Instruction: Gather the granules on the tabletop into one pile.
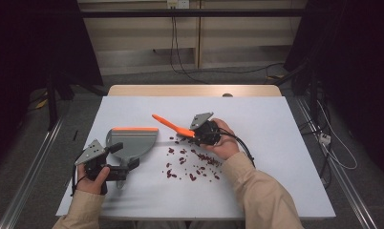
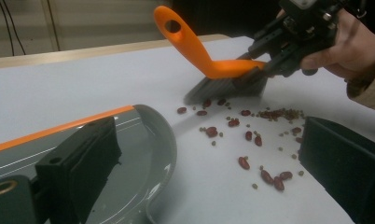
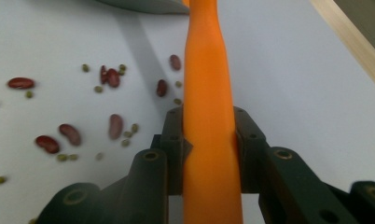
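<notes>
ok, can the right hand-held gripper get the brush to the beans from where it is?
Probably yes. The right hand-held gripper is shut on the brush, whose bristles sit at the edge of the beans, with nothing between them.

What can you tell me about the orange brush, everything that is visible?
The brush has a smooth orange handle, plastic by its look, curved, with an oval hole at its free end, and a row of dark grey bristles below. The right gripper is shut on the handle. The bristles touch the white table at the far edge of the scattered red and green beans, and the handle rises slantwise toward the grey dustpan.
</notes>
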The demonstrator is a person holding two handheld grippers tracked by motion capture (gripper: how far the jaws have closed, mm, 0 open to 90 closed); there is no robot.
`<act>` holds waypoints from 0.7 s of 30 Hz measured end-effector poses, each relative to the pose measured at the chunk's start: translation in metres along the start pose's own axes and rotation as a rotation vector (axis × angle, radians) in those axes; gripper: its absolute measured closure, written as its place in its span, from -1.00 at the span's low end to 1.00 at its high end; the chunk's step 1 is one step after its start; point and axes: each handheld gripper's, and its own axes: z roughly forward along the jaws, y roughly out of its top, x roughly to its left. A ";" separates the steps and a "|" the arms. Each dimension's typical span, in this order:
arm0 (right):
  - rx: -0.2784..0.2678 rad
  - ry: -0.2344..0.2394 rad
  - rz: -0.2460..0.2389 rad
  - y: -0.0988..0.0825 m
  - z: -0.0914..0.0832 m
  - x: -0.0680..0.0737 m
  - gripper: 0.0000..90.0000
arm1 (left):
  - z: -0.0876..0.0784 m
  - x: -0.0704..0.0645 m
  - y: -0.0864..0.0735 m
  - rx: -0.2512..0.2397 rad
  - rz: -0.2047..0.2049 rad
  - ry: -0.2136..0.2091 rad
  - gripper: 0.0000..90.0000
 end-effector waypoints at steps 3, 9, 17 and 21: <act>-0.003 0.017 -0.011 -0.002 -0.006 0.007 0.58 | -0.001 -0.001 0.001 -0.001 0.003 0.004 -0.89; 0.002 0.039 -0.041 -0.004 -0.014 0.024 0.58 | -0.002 -0.002 0.001 -0.002 0.005 0.007 -0.89; -0.013 0.058 -0.057 -0.010 -0.024 0.039 0.58 | -0.003 -0.003 0.001 -0.001 0.012 0.015 -0.89; -0.012 0.065 -0.065 -0.010 -0.029 0.046 0.58 | -0.003 -0.004 0.001 0.000 0.014 0.013 -0.89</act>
